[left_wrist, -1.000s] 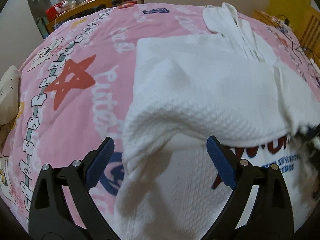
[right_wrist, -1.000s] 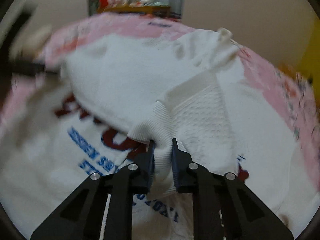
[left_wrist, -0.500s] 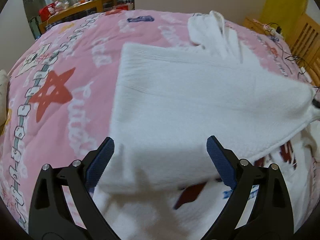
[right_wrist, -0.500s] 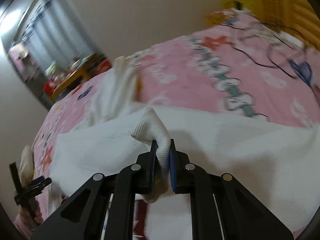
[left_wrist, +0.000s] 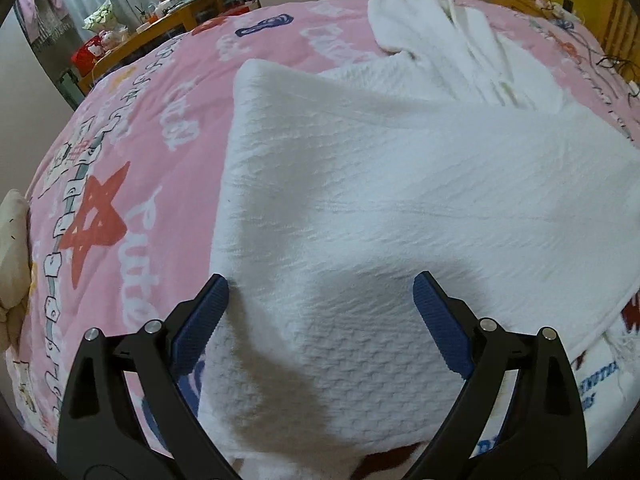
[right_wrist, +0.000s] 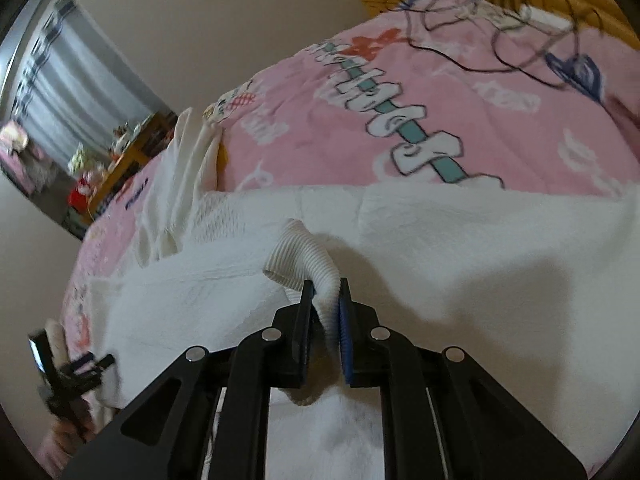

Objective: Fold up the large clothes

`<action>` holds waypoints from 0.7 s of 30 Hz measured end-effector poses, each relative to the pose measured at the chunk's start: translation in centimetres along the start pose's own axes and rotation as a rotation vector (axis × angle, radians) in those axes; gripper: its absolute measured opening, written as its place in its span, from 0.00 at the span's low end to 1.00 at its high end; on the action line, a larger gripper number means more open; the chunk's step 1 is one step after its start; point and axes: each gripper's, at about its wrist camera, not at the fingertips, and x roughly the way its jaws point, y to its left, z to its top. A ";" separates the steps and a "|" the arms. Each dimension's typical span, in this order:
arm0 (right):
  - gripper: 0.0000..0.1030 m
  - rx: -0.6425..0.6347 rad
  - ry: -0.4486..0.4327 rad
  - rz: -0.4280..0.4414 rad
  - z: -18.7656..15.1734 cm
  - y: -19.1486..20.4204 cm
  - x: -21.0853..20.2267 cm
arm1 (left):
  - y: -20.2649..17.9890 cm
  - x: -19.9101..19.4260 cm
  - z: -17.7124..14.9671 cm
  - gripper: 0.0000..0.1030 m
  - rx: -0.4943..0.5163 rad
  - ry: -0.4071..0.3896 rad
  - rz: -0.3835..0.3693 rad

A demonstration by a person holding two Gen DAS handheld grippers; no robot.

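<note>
right tongs [right_wrist: 323, 298]: closed on the ribbed cuff [right_wrist: 302, 258] of the white sweater [right_wrist: 460, 264]; the cuff bunches up between the two pads and curls over toward 11 o'clock.
left tongs [left_wrist: 320, 300]: spread wide, pads well apart, gripping nothing; they hover over the sweater's near fold. in the right view they show small and blurred at 8 o'clock.
sweater [left_wrist: 400, 200]: textured white knit, lying on the bed and filling the middle and the 3 o'clock side of the left view; one layer is folded over another.
sweater print [left_wrist: 596, 380]: blue and red lettering peeks out from under the folded layer at 4 o'clock; too little shows to read it.
sleeve [left_wrist: 452, 36]: a rumpled white strip runs off toward 1 o'clock, probably the other sleeve.
bedspread [left_wrist: 132, 128]: pink, with a red star [left_wrist: 94, 224], white lettering and cartoon figures, under the sweater on all sides.
cables [right_wrist: 500, 32]: dark cords lie loose on the bedspread at 1 o'clock in the right view.
wooden table [left_wrist: 160, 28]: beyond the bed at 11 o'clock, crowded with small items, curtains behind it.
</note>
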 end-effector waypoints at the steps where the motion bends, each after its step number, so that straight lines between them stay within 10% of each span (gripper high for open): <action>1: 0.11 0.017 0.003 0.003 -0.1 -0.4 -0.5 | -0.1 -0.1 0.0 0.89 0.002 -0.005 -0.005; 6: 0.13 0.038 0.092 -0.065 -1.2 -2.1 1.0 | -1.5 1.6 0.0 0.90 0.042 0.020 0.032; 9: 0.35 0.077 0.059 -0.094 -1.2 -3.5 0.6 | -1.7 2.2 0.3 0.94 0.036 0.039 0.031; 16: 0.46 0.225 -0.101 -0.078 -1.5 -10.6 -7.6 | -2.0 1.0 1.1 0.94 0.076 0.062 0.044; 21: 0.54 0.141 -0.363 -0.348 -3.5 -14.4 -18.1 | -5.7 -2.9 0.8 0.94 0.142 -0.052 0.001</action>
